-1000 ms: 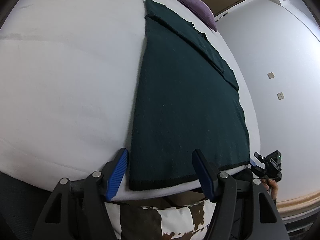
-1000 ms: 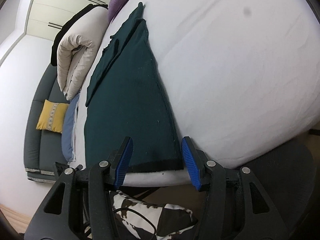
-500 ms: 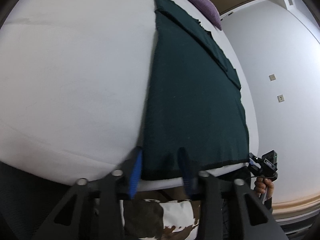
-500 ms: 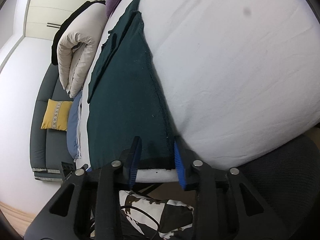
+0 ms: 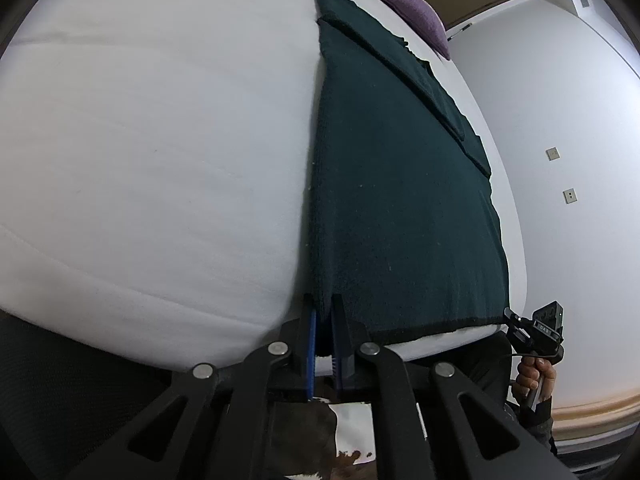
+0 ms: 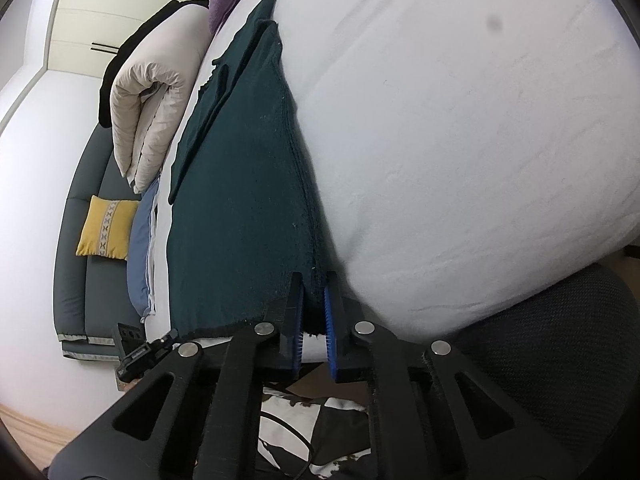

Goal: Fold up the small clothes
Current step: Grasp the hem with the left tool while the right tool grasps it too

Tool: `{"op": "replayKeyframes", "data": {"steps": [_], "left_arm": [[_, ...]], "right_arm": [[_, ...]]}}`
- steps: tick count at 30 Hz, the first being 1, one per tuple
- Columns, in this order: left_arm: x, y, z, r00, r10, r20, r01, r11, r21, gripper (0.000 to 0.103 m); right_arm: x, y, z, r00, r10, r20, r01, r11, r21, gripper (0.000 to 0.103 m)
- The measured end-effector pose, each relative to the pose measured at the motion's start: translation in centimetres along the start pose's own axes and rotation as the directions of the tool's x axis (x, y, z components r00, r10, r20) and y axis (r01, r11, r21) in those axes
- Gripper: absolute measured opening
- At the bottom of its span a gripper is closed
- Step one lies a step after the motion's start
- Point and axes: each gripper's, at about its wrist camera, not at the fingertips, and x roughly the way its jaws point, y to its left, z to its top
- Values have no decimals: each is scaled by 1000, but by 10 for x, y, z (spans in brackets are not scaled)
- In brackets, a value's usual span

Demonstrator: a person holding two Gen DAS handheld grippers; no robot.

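A dark green knitted garment point(image 5: 400, 184) lies flat on a white bed point(image 5: 160, 140), its sleeves folded in at the far end. My left gripper point(image 5: 325, 310) is shut on the garment's near left hem corner. In the right wrist view the garment point(image 6: 244, 200) runs away from me, and my right gripper point(image 6: 314, 292) is shut on its near right hem corner. The right gripper point(image 5: 536, 330) also shows in the left wrist view at the bed's near right edge; the left gripper point(image 6: 144, 354) shows low at the left of the right wrist view.
A purple pillow point(image 5: 416, 16) lies at the head of the bed. A rolled cream duvet point(image 6: 152, 96), a grey sofa point(image 6: 76, 264) with a yellow cushion point(image 6: 106, 232) and a blue pillow point(image 6: 140, 248) are left of the bed. A black chair point(image 6: 560, 344) stands near me.
Both grippers went from wide open around the hem corners to shut on them, each moving inward onto its corner of the garment.
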Motion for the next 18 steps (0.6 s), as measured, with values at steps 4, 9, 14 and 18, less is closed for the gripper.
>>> {"op": "replayKeyframes", "data": {"steps": [4, 9, 14, 18], "left_arm": [[-1, -2, -1, 1000, 9, 14, -9, 1000, 6, 7], [-2, -1, -1, 1000, 2, 22, -2, 1000, 3, 7], [-4, 1, -4, 999, -2, 32, 2, 1000, -2, 7], [-6, 1, -4, 999, -11, 39, 11, 1000, -4, 7]], "right_arm": [[-1, 0, 0, 1000, 4, 3, -4, 1000, 3, 8], [-2, -1, 0, 1000, 3, 5, -3, 1000, -3, 7], [-5, -1, 0, 1000, -5, 6, 5, 1000, -14, 7], [-5, -5, 1, 1000, 5, 7, -5, 1000, 0, 7]]}}
